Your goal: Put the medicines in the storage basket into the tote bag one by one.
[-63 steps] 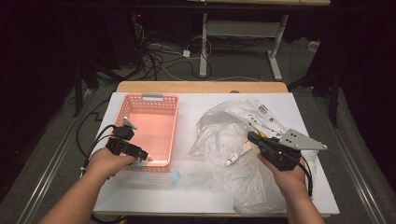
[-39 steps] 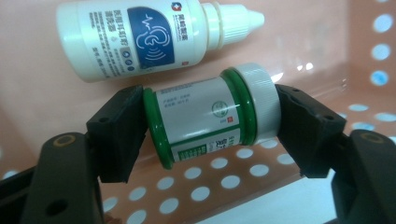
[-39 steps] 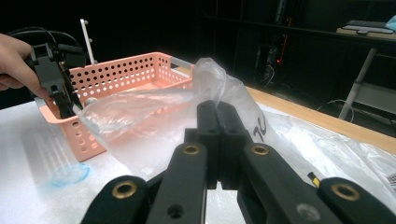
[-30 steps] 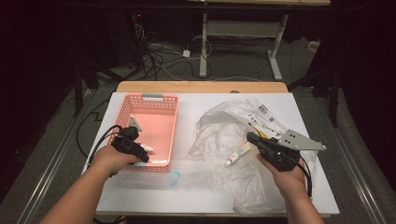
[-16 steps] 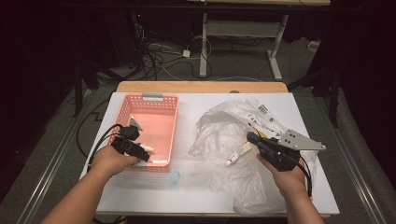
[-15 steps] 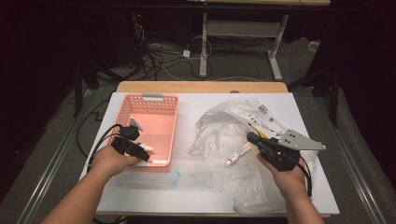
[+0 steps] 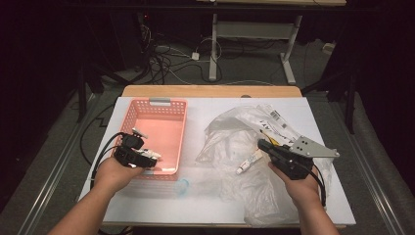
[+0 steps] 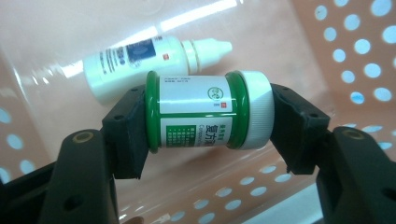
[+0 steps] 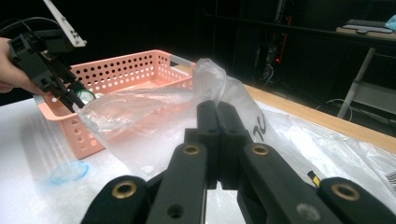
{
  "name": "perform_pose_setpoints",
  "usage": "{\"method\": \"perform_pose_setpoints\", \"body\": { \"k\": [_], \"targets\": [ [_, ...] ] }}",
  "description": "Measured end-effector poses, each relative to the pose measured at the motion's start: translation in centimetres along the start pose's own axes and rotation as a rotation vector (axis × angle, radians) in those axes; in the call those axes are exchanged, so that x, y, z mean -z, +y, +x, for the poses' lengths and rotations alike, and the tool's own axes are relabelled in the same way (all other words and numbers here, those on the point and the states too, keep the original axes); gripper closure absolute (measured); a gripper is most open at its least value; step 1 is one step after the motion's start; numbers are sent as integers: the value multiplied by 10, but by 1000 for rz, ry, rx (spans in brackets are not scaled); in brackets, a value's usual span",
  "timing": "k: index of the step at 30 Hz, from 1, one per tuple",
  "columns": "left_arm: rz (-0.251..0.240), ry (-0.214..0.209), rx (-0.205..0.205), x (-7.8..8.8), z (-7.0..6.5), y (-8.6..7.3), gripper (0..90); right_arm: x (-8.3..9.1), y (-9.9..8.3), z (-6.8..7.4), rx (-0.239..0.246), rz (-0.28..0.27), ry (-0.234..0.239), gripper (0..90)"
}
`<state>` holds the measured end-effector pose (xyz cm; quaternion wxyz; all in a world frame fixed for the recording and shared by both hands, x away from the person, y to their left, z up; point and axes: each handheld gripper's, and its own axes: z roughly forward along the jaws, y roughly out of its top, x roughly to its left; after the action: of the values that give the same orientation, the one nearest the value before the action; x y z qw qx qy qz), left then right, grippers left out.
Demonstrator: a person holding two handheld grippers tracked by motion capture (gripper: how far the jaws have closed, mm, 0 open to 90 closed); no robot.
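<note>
Left gripper (image 7: 152,157) over near end of pink basket (image 7: 169,105). Left gripper view: jaws clamp green jar (image 8: 208,110) end to end, white cap against right-hand pad, base against left-hand pad. White dropper bottle (image 8: 149,60) lies on basket floor just beyond jar; high view too coarse to resolve either. Small tube (image 7: 248,161) just ahead of right gripper (image 7: 261,144) fingertips on clear plastic bag (image 7: 230,142). Right gripper view: jaws fully closed on fold of bag (image 9: 154,112), pressed together.
</note>
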<state>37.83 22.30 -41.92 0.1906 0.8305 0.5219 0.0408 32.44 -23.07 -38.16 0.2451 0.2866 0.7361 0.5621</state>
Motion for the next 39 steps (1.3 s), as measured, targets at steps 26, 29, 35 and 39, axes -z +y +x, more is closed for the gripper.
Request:
{"method": "perform_pose_setpoints", "body": {
  "k": [26,29,35,39],
  "targets": [
    [22,-7,70,-1,9,6,356,1,0,2,-1,1,1,900],
    [47,10,64,0,11,14,355,1,0,1,-2,1,-1,900],
    [-17,11,60,9,13,24,355,2,0,1,0,0,-3,900],
    [-127,14,19,13,9,21,355,3,0,0,-6,1,-7,900]
  ]
}}
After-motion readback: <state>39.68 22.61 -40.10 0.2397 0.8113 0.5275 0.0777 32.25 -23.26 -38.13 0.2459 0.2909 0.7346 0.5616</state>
